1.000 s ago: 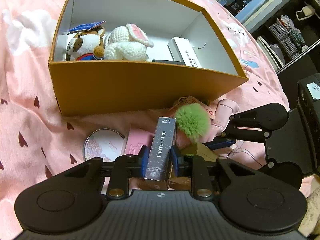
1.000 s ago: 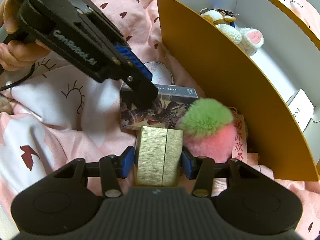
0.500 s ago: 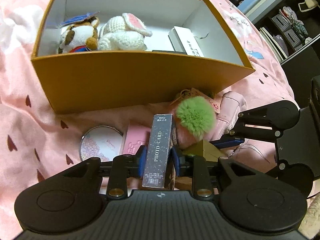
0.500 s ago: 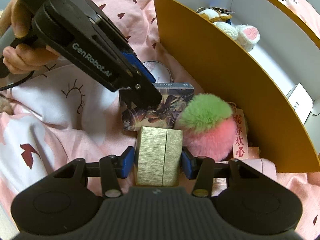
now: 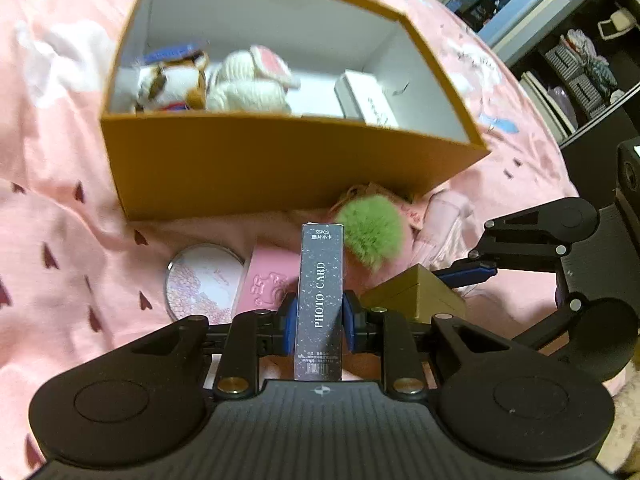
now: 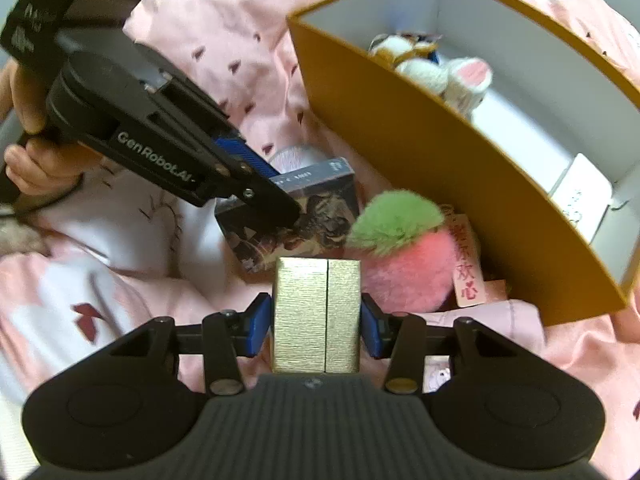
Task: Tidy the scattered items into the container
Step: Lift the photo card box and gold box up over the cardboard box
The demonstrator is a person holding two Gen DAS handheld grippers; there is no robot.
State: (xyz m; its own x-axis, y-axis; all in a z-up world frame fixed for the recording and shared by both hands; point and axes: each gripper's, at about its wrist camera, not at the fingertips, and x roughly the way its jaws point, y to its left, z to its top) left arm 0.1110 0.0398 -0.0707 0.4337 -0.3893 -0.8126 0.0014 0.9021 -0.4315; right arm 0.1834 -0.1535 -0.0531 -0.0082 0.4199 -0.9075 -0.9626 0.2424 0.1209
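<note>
Grippers tilt downward: left gripper (image 5: 319,316) fingers clamp card box (image 5: 320,300); right gripper (image 6: 316,320) fingers clamp gold box (image 6: 316,316).

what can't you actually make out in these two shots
- Orange box, left wrist view: its near wall hides the floor in front of the plush toys, which are motion-blurred.
- White box, right wrist view: print too small to read.
- Photo card box: the left gripper's fingers cover part of its artwork.
- Gold box: lower end hidden behind the right gripper's body.

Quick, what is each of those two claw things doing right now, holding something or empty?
Left gripper: shut on the photo card box; its jaws have just been closing.
Right gripper: shut on the gold box.
</note>
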